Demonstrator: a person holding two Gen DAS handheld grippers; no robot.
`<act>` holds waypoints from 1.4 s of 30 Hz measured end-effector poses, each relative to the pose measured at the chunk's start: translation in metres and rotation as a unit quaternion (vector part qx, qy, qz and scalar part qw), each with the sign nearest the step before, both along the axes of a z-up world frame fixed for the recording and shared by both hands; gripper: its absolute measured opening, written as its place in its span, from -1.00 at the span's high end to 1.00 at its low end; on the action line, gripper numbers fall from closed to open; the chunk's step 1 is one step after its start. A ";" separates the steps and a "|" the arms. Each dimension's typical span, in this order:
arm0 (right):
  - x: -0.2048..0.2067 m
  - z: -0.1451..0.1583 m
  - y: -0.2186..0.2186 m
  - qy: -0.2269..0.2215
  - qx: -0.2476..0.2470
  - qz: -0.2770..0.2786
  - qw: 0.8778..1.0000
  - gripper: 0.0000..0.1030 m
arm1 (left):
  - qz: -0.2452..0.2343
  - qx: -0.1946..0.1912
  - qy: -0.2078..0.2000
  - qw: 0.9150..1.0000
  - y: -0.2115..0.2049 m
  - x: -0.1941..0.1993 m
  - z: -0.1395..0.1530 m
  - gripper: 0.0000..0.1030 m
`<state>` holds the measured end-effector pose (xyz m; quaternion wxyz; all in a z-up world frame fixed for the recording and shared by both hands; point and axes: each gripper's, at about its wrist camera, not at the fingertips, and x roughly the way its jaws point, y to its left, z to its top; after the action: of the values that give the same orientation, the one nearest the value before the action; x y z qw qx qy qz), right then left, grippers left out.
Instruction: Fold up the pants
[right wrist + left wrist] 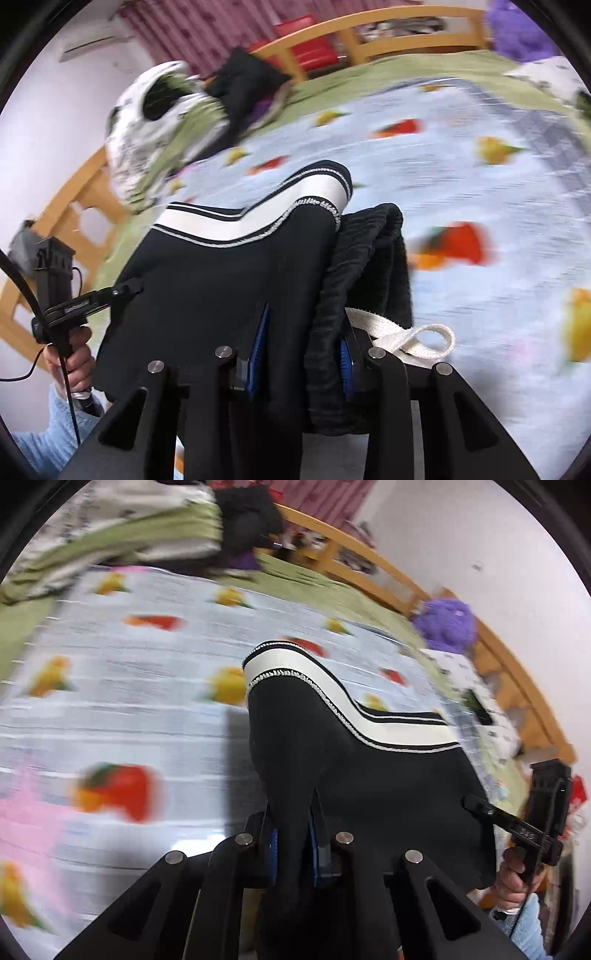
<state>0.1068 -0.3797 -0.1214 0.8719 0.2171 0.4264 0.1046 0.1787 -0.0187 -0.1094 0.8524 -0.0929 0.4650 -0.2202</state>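
Both hand-held grippers are clamped on the black pants with the white side stripe (369, 768), which hang lifted above the bed rather than lying on it. Seen from its own camera, the left gripper (291, 834) has its blue-padded fingers (273, 843) pinched narrow on a fold of the black cloth. The right gripper (299, 354) holds the bunched, ribbed waistband between its blue pads (258, 343), and the white woven drawstring (413, 339) loops out on its right side. Stretched between the two grips, the striped leg (258, 221) arches upward. Beneath lies the pale blue sheet printed with red and yellow fruit (129, 701), blurred by motion. At the far side a crumpled green and white quilt (122, 528) is heaped near the curved wooden bed rail (369, 557), with a purple plush toy (445, 624) off to the right.
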 end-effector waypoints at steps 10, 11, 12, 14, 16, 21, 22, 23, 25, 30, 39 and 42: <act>0.044 -0.027 0.088 0.025 -0.126 0.032 0.991 0.17 | 0.059 0.092 0.017 0.994 0.060 0.008 -0.030 0.21; 0.043 -0.021 0.090 0.028 -0.140 0.036 0.989 0.15 | 0.061 0.111 0.004 0.992 0.059 0.003 -0.029 0.11; 0.038 -0.010 0.092 0.024 -0.171 0.039 0.984 0.14 | 0.062 0.130 -0.010 0.989 0.058 -0.003 -0.027 0.08; 0.026 0.013 0.093 -0.005 -0.213 0.025 0.977 0.13 | 0.064 0.153 -0.029 0.986 0.056 -0.009 -0.022 0.00; 0.022 0.027 0.093 -0.028 -0.200 0.023 0.979 0.10 | 0.071 0.157 -0.046 0.984 0.059 -0.015 -0.016 -0.06; 0.064 0.018 0.106 -0.019 -0.202 0.021 0.979 0.11 | 0.073 0.130 -0.047 0.988 0.073 -0.024 -0.009 -0.07; 0.080 0.007 0.108 0.003 -0.199 0.022 0.980 0.11 | 0.076 0.127 -0.048 0.988 0.076 -0.026 -0.008 -0.07; 0.088 -0.001 0.110 0.023 -0.200 0.024 0.979 0.12 | 0.079 0.122 -0.048 0.988 0.079 -0.026 -0.007 -0.07; 0.096 -0.015 0.123 0.027 -0.240 0.040 0.970 0.36 | 0.084 0.109 -0.044 0.990 0.085 -0.023 -0.005 -0.07; 0.068 0.028 0.109 -0.045 -0.169 0.039 0.984 0.82 | 0.091 0.084 -0.048 0.991 0.091 -0.023 0.003 -0.07; 0.081 -0.004 0.085 0.001 -0.182 0.014 0.983 0.77 | 0.045 0.091 -0.056 0.993 0.075 -0.044 0.008 -0.07; 0.078 -0.007 0.077 -0.006 -0.168 0.002 0.986 0.63 | 0.029 0.105 -0.058 0.992 0.069 -0.057 0.009 -0.07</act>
<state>0.1845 -0.3025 -0.1282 0.8984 0.0656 0.4330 0.0347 0.1214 0.0501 -0.1009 0.8888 -0.0032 0.4328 -0.1505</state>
